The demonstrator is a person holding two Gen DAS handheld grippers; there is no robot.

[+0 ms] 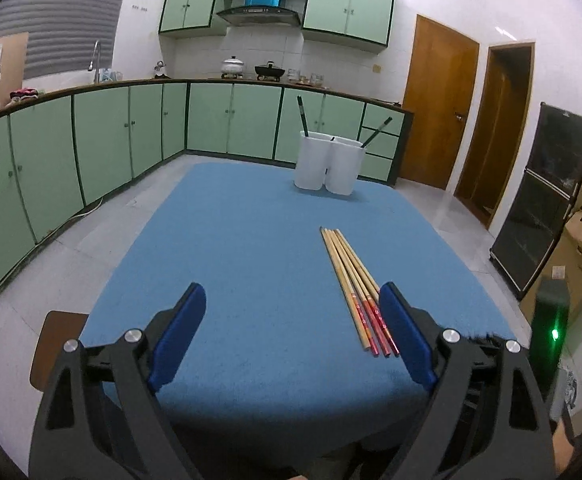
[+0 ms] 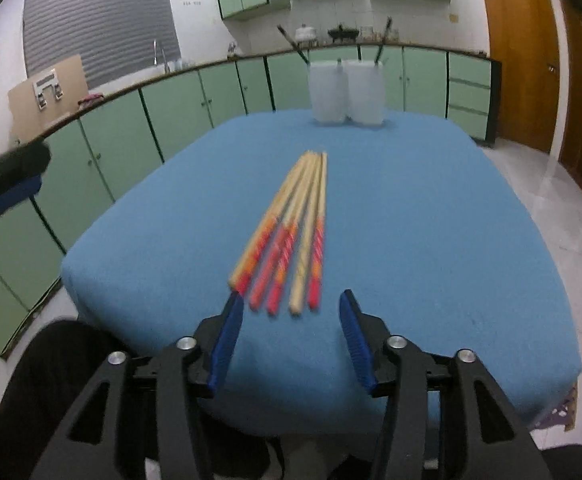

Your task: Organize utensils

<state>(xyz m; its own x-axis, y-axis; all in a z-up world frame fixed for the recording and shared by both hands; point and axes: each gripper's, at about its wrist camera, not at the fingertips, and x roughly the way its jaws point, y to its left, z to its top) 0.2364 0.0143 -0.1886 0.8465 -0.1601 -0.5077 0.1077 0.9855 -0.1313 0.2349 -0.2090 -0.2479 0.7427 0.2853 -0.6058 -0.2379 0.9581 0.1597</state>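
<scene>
Several wooden chopsticks with red-orange ends lie side by side on the blue table; in the right wrist view the chopsticks point away from me, blurred. A white two-cup holder with dark chopsticks in it stands at the table's far edge, and this holder shows in the right wrist view too. My left gripper is open and empty, its right finger beside the red ends. My right gripper is open just in front of the chopsticks' near ends, nothing between the pads.
Green kitchen cabinets run along the left and back. Wooden doors and a dark cabinet stand to the right. A brown stool sits by the table's near left corner. The left gripper shows at the right wrist view's left edge.
</scene>
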